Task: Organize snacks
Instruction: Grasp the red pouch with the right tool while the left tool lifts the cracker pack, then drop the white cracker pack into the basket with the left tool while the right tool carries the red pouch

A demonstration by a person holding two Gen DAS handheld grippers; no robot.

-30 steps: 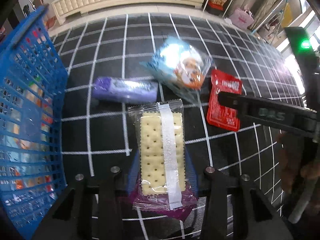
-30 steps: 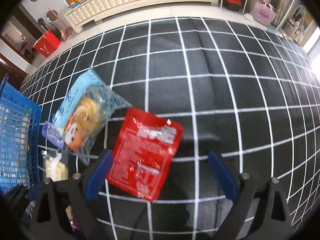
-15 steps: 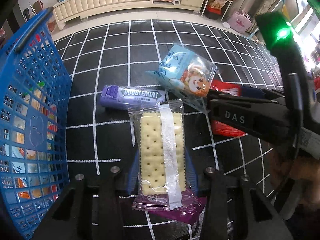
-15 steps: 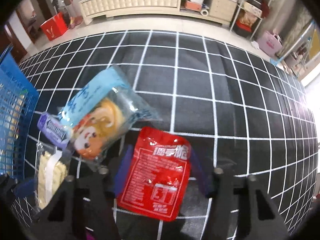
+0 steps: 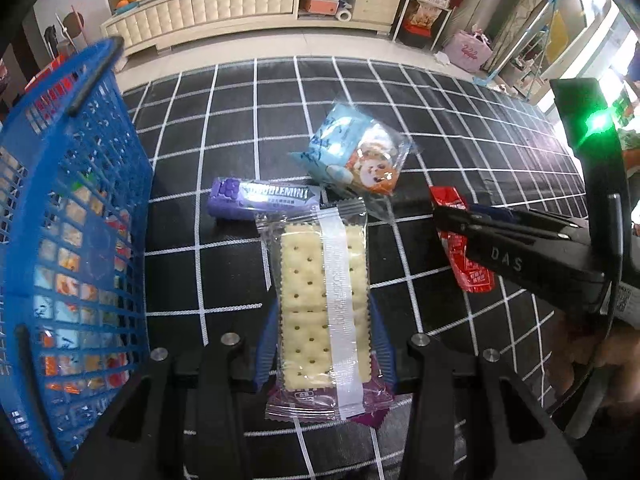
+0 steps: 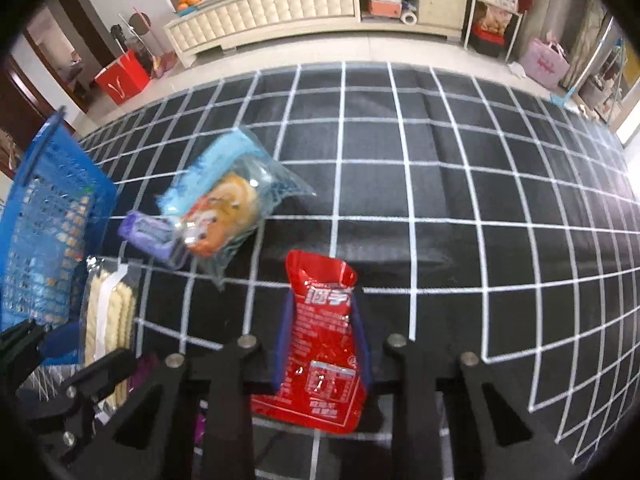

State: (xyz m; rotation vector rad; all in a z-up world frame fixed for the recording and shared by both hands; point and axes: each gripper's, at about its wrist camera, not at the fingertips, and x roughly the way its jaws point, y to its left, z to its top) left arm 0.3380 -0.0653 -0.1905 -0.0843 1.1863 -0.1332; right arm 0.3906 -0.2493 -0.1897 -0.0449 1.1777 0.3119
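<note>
Here a black cloth point(image 6: 440, 208) with a white grid covers the surface, a cream cabinet point(image 6: 280, 12) behind. The right gripper point(image 6: 322, 344), wide a second ago, has just been closing and now pinches the glossy red packet point(image 6: 320, 352). The left gripper point(image 5: 324, 336) clamps the clear-wrapped cracker pack point(image 5: 320, 300). 1 blue mesh basket point(image 5: 68, 220) stands left, near the purple gum point(image 5: 260, 198) and crinkly blue bun bag point(image 5: 356, 156).
</note>
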